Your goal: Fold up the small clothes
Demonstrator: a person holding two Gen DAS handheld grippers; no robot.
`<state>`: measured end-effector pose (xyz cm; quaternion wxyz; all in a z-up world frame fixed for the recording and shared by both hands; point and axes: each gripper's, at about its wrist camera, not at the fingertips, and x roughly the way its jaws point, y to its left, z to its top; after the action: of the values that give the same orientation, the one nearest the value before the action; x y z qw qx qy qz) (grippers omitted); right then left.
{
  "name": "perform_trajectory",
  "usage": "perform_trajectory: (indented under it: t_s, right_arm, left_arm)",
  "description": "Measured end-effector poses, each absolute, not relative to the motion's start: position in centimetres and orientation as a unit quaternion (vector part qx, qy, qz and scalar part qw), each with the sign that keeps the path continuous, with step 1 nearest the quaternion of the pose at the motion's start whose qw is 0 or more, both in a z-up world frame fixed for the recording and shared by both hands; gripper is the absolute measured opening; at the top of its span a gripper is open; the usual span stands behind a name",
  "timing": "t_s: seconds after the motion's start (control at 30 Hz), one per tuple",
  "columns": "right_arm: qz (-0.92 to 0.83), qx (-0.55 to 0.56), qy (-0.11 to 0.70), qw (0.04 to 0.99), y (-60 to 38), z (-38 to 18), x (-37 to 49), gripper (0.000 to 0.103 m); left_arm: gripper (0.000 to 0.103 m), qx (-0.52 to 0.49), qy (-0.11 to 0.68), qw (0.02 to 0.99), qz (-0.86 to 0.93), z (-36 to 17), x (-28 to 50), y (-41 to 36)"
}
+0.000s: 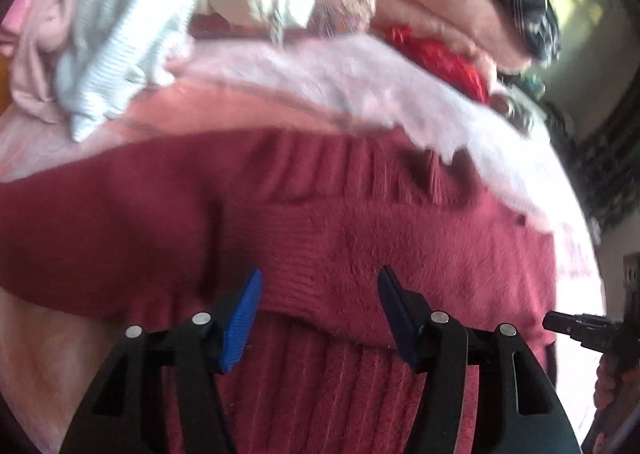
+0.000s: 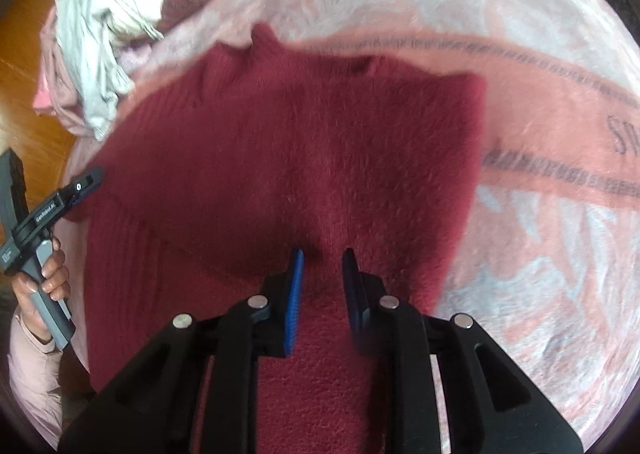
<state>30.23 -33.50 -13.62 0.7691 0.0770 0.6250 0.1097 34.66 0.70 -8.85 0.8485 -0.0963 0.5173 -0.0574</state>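
Plainly, in the left wrist view the left gripper stands spread over the sweater, its blue pads apart and nothing pressed between them; a folded knit edge runs across the gap just under the tips. The sweater fills the middle and lower frame, dark red and fuzzy, with a ribbed band along the top and a coarser ribbed part at the bottom. Behind it lies the blanket, and a pile of clothes crowds the upper left. At the right edge the tip of the right gripper pokes in. In the right wrist view the right gripper has its jaws narrowly parted, low in the frame; the fabric rises between them, but whether the pads pinch it I cannot tell. The sweater is spread flat across the centre on the pink blanket, one layer already turned over. A hand at the left edge holds the left gripper, tip on the sweater's left border. By its look the knit is light, soft and limp, likely to sag and stretch, not slippery; best taken at an edge or corner, both layers together.
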Motion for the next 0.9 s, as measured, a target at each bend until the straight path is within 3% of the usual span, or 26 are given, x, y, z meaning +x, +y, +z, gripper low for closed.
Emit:
perform_trajectory:
  t_s: [0.1,0.27,0.4,0.57,0.67,0.9]
  right_arm:
    - [0.108,0.096,0.630,0.763,-34.0,-15.0,30.4,0.018]
    - [0.107,0.101,0.628,0.764,-33.8,-13.6,30.4,0.022]
    - [0.127,0.092,0.614,0.773,-31.2,-11.4,30.2,0.031]
    - [0.150,0.084,0.605,0.778,-26.9,-10.1,30.3,0.040]
    - [0.166,0.074,0.608,0.773,-24.5,-10.5,30.0,0.051]
    - [0.171,0.038,0.613,0.770,-20.5,-11.9,31.0,0.051]
  left_arm:
    - [0.055,-0.073,0.548,0.832,-0.039,-11.4,35.2,0.3]
    - [0.057,-0.047,0.536,0.842,-0.044,-10.8,34.4,-0.1]
    - [0.087,-0.063,0.539,0.839,-0.035,-9.5,33.7,1.7]
    - [0.095,-0.054,0.537,0.842,0.009,-7.7,33.0,6.9]
    - [0.099,-0.068,0.540,0.837,0.050,-7.3,32.1,11.6]
    - [0.099,-0.113,0.536,0.817,0.180,-8.3,30.3,25.6]
